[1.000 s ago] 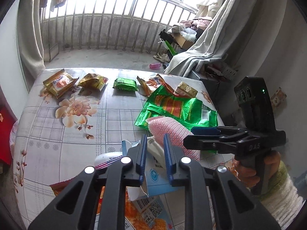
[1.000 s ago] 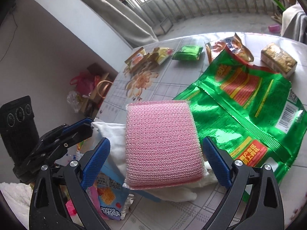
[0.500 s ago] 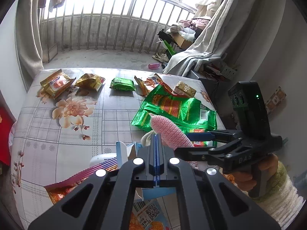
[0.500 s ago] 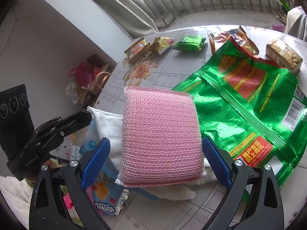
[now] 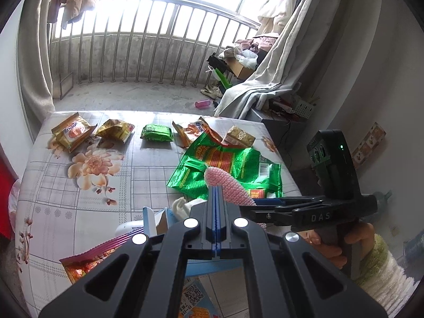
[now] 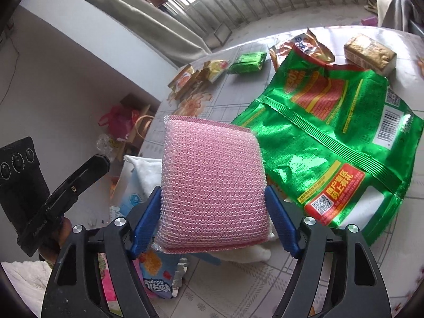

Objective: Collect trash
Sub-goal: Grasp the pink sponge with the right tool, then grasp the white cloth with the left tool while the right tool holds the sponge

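1. Right gripper (image 6: 213, 212): jaws closing on a pink mesh sponge (image 6: 212, 185), blue pads pressing its two side edges near the lower end; sponge tilted up off the table (image 6: 238, 286), upper edge leaning away from the camera.
2. From the left wrist view: same pink mesh sponge (image 5: 225, 182) seen edge-on, sticking up just past the left gripper's tip, with the right gripper (image 5: 265, 204) reaching in from the right, held by a hand (image 5: 341, 241) in a fuzzy green-and-white sleeve (image 5: 381, 265).
3. Left gripper (image 5: 216, 198): jaws fully closed, blue pads meeting in a thin line, nothing visible between them.
4. Under and behind the sponge: a white cloth (image 6: 144, 167) lying over a blue-and-white carton (image 6: 132, 198).
5. Just right of the sponge: a large green foil bag (image 6: 331, 132), flattened on the table, torn open at its far end.
6. Far side of the table, in a row: an orange-gold snack packet (image 5: 73, 131), a gold crumpled packet (image 5: 115, 129), a small green packet (image 5: 156, 132), a torn orange wrapper (image 5: 190, 129) and a gold block-shaped packet (image 5: 239, 136).
7. Near edge, beside the left gripper's body: a red-striped snack wrapper (image 5: 92, 254) and a blue printed wrapper (image 6: 156, 273) with cracker pictures.
8. Table covered with a floral, grid-patterned cloth.
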